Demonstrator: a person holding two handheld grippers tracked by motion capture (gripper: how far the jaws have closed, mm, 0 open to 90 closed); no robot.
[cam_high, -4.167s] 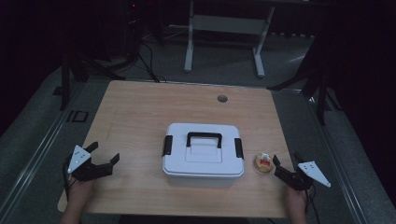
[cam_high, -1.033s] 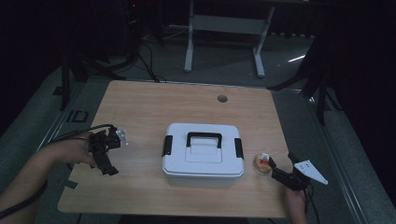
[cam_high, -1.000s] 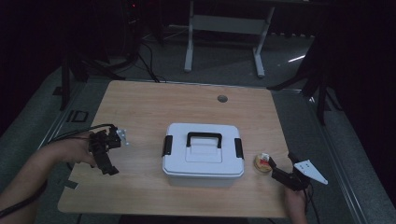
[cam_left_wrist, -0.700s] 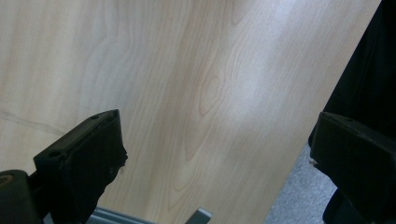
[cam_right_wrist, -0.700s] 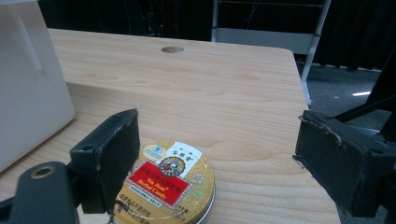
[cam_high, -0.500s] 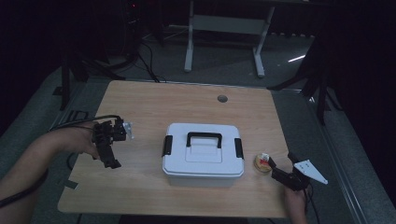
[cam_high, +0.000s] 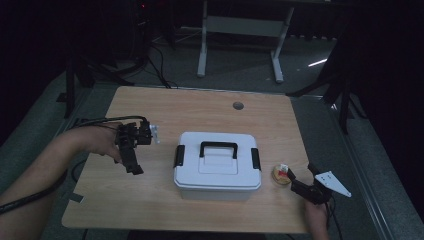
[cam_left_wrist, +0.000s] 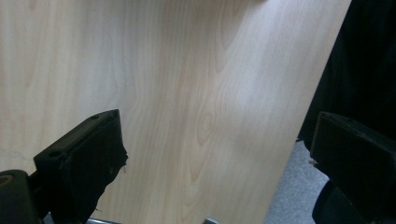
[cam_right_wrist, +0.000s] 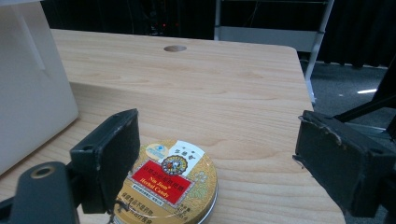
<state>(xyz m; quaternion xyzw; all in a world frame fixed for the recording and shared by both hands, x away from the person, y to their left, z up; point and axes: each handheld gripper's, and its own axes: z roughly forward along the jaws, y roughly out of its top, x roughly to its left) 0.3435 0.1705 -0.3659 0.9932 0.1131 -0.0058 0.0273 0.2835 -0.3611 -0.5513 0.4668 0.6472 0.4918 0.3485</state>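
Grey metal frame (cam_high: 240, 30) behind table (cam_high: 165, 107)

Left gripper (cam_left_wrist: 219, 158) fingers (cam_left_wrist: 84, 163) spread wide over bare wooden table (cam_left_wrist: 187, 70), edge at right.

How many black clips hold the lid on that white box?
2. One black clip sits at the left end of the white box, the other black clip at its right end. Its front and back sides could hide more.
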